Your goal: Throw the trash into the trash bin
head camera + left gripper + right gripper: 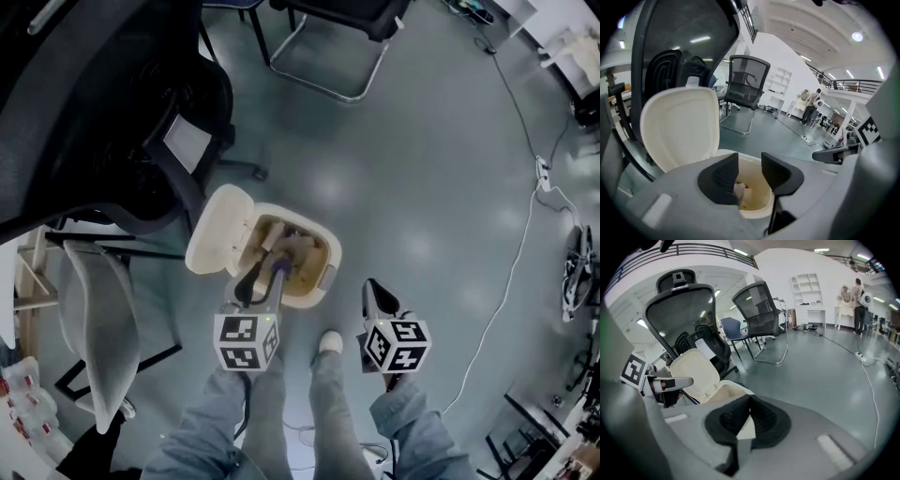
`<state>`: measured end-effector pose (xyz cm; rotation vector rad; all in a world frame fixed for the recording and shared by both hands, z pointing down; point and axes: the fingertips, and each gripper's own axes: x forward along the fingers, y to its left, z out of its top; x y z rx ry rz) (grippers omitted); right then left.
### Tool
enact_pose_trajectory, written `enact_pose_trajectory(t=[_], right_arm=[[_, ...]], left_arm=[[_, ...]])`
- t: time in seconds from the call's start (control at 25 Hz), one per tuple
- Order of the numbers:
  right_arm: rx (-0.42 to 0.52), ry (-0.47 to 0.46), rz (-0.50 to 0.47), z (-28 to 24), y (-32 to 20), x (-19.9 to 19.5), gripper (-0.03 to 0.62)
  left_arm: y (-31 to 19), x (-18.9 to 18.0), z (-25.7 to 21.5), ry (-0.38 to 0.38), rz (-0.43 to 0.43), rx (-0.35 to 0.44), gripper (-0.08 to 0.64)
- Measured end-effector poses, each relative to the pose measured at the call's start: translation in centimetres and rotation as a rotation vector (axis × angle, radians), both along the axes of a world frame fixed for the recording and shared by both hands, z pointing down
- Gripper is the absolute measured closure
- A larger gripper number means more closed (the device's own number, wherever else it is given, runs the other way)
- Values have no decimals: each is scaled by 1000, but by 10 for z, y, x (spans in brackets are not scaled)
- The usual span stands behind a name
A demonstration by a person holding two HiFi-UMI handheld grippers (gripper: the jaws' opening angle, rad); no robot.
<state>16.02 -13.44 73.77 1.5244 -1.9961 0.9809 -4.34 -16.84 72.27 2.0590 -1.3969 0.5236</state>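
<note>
Crumpled trash (739, 190) lies at the bottom of the cream trash bin (332, 262) on the grey floor, its lid (217, 230) flipped back toward a black office chair (122, 94). My left gripper (750, 165) hangs over the bin's mouth, jaws apart, gripping nothing. My right gripper (750, 406) hovers beside the bin's right rim, jaws pressed together, empty.

black office chair (112, 103) | sled-base chair (342, 17) | floor cable (513, 274); power strip (542, 172)

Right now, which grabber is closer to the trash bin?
Left. The left gripper hangs over the mouth of the open trash bin; the right gripper is beside the bin, above the floor.
</note>
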Motion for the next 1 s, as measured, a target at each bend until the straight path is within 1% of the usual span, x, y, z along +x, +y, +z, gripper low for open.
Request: enact_pose_trajectory(t=[0.12,0.2,0.28,0.4,0.48,0.68,0.8,0.88,1.0], right_arm=[[54,16,-49,-52,-7,-10,589],[80,34,-73,-91,-9,-15,589],[99,62,-81,-128,-10,-17,589],[116,85,-77,-181,-4,-20,589],[129,83,-77,-216,3,-23,589],[206,86,-121,-293,3,-32,589],[262,101,-141,-332,4,-31,589],[309,112,-133,-357,1,-24,589],[377,104,-84,-387,-13,-10,589]], left_arm=[[13,-7,-52,12,0,14,427],[21,-10,-92,24,15,29,453],[27,-15,-131,27,30,48,487],[42,-26,-187,36,25,64,545],[52,-33,-221,47,12,70,549],[57,-51,-294,48,-63,137,551],[61,-64,-335,34,-111,196,551],[60,-77,-361,16,-150,247,551],[50,-102,-400,-20,-205,345,551]])
